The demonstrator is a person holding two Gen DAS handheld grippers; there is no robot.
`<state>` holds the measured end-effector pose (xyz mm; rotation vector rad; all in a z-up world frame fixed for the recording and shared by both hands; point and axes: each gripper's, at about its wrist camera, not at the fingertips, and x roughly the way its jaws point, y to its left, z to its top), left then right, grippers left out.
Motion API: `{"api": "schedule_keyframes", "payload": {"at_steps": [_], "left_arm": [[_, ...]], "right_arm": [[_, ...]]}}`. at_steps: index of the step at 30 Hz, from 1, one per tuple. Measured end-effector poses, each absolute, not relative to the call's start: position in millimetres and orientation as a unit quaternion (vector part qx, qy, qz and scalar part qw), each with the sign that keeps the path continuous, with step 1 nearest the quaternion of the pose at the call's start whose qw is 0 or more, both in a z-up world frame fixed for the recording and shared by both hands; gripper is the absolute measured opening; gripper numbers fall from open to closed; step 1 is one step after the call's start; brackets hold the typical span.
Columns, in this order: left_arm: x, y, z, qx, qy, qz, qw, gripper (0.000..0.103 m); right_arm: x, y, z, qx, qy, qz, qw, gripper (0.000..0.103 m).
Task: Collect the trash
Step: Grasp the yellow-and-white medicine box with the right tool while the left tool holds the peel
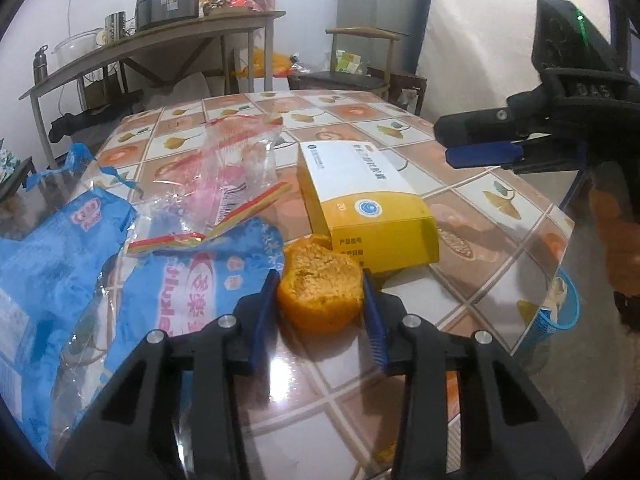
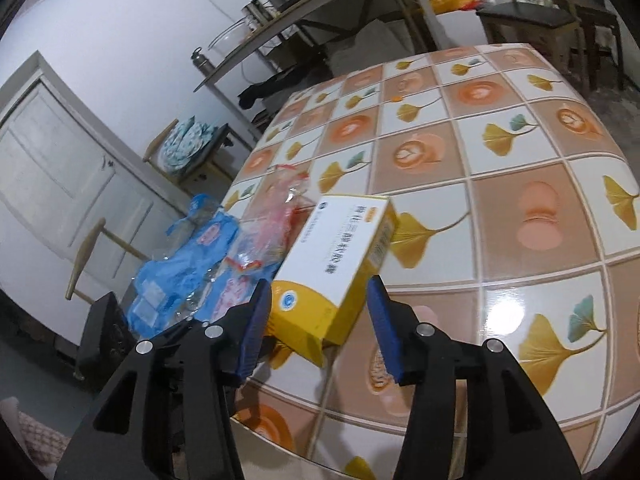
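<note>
A hollow orange peel (image 1: pixel 320 292) lies on the tiled table (image 1: pixel 492 216), and my left gripper (image 1: pixel 320 277) is shut on it, a blue pad against each side. Just behind the peel lies a yellow and white medicine box (image 1: pixel 360 188). In the right wrist view the box's (image 2: pixel 340 256) near end sits between the fingers of my right gripper (image 2: pixel 318 290), which is open, its pads clear of the cardboard. From the left wrist view my right gripper (image 1: pixel 460 142) comes in from the right, above the table. Left of the box lie a blue wrapper (image 1: pixel 60 260) and a clear plastic bag (image 1: pixel 232 168).
A blue mesh basket (image 1: pixel 560 312) stands on the floor below the table's right edge. Chairs (image 1: pixel 360 60) and a cluttered side table (image 1: pixel 160 40) stand behind. The far half of the table (image 2: pixel 500 140) carries nothing. A white door (image 2: pixel 60 168) is at the left.
</note>
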<state>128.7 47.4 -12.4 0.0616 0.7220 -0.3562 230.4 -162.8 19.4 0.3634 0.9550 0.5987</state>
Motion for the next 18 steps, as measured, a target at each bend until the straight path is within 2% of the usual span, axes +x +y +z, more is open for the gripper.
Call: {"api": "schedule_keyframes", "payload": {"at_steps": [10,14,18], "left_arm": [[117.2,32.0,-13.4,0.039,0.343,-0.196,0.918,0.036],[120.0,36.7,-14.7,0.020,0.346,-0.199,0.917,0.036],[118.7,40.1,-16.1,0.011,0.344,-0.202,0.917,0.036]], "right_arm": [[255.1,-163.2,4.3,0.191,0.478,0.263,0.816,0.077],[270.5,-147.1,-1.6,0.160,0.500,0.236,0.818,0.080],[279.3,-115.6,0.5,0.084,0.511,0.234,0.823,0.082]]}}
